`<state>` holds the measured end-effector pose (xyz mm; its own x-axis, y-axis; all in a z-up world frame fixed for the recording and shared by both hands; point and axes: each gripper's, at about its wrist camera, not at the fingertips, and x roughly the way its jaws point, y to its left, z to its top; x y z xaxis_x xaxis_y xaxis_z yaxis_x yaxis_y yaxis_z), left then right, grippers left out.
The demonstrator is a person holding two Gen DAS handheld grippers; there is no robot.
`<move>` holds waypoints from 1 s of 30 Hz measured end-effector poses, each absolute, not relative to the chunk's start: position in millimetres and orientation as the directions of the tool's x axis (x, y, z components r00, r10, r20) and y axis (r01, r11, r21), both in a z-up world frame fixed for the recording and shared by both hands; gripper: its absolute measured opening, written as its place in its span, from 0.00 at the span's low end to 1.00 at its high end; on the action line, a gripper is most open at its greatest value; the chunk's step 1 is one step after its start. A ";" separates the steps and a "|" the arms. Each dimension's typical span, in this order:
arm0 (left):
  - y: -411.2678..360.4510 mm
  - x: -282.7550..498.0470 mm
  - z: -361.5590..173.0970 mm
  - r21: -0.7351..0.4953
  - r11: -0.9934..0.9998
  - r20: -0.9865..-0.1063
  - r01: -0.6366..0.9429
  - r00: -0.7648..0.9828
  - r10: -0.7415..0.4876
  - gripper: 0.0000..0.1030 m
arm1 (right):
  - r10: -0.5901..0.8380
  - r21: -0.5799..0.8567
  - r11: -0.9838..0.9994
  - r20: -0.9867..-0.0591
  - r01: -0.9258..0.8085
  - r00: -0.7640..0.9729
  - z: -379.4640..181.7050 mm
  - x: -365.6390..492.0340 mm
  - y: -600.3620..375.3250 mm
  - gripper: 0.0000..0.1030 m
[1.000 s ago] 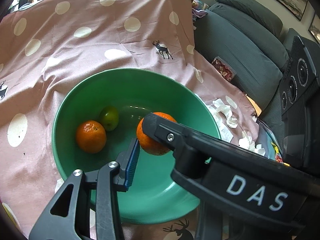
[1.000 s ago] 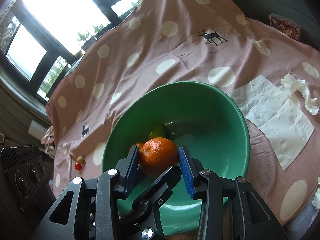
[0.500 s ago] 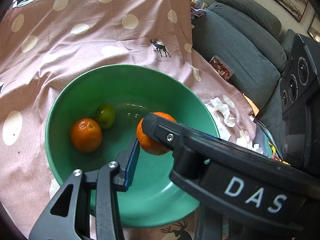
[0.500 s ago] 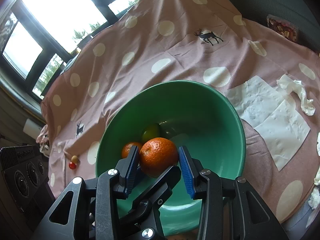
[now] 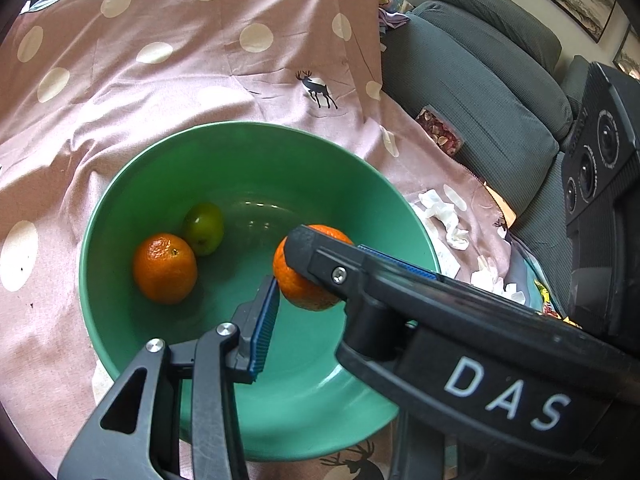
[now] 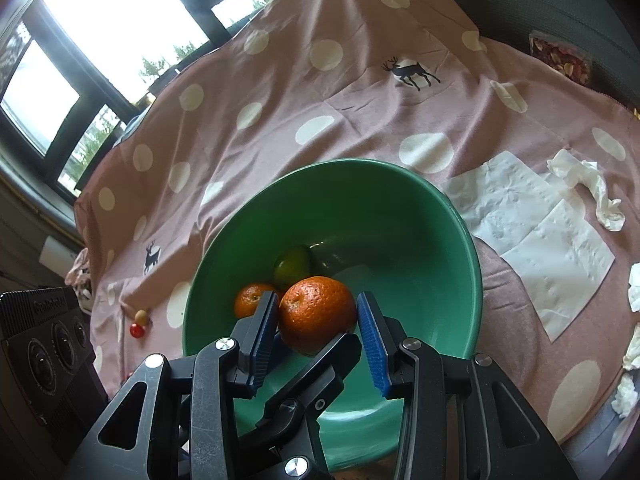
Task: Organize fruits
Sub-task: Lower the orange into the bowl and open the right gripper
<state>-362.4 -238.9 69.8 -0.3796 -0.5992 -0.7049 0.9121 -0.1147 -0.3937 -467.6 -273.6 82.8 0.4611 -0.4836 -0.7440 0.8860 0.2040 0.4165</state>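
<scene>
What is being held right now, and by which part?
The orange, clamped at its sides between the pads of the right gripper, above the green bowl. One pad of the left gripper lies against it; whether that one grips cannot be told.

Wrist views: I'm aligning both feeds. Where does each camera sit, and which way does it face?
Right wrist: on the right hand-held gripper, facing down into the green bowl, windows beyond; both fingers flank a mandarin.
Left wrist: on the left hand-held gripper, facing down into the bowl, sofa beyond; one own finger shows, right hand-held gripper crossing.
Shared: bowl, mandarin, green fruit.
</scene>
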 end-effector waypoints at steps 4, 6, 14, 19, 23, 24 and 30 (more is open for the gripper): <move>-239.2 -362.6 69.6 -0.393 -0.115 -0.705 0.912 -0.380 -0.599 0.37 | -0.483 0.416 0.203 -0.745 0.887 0.460 82.6 -467.2 -274.1 0.42; -239.2 -362.7 69.6 -0.393 -0.115 -0.705 0.912 -0.380 -0.599 0.37 | -0.483 0.416 0.203 -0.745 0.887 0.460 82.7 -467.2 -273.9 0.42; -239.9 -363.3 69.1 -0.393 -0.116 -0.705 0.912 -0.379 -0.600 0.37 | -0.483 0.416 0.202 -0.745 0.887 0.459 82.8 -466.9 -273.7 0.42; -240.1 -363.4 69.3 -0.393 -0.115 -0.705 0.912 -0.379 -0.599 0.37 | -0.483 0.415 0.202 -0.746 0.887 0.459 83.0 -466.6 -273.8 0.42; -240.2 -363.8 68.9 -0.393 -0.116 -0.705 0.912 -0.379 -0.599 0.37 | -0.483 0.415 0.201 -0.746 0.887 0.459 82.8 -466.9 -273.9 0.42; -240.2 -363.8 68.9 -0.393 -0.116 -0.705 0.912 -0.380 -0.598 0.37 | -0.483 0.415 0.201 -0.746 0.887 0.459 83.0 -466.5 -273.7 0.42; -240.5 -365.3 68.2 -0.393 -0.115 -0.707 0.912 -0.380 -0.596 0.37 | -0.482 0.415 0.201 -0.746 0.887 0.458 82.9 -466.8 -274.0 0.42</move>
<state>-365.3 -240.5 68.2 -0.3798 -0.5964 -0.7072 0.9124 -0.1153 -0.3927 -466.8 -274.0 82.9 0.4584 -0.4824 -0.7464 0.8873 0.2012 0.4149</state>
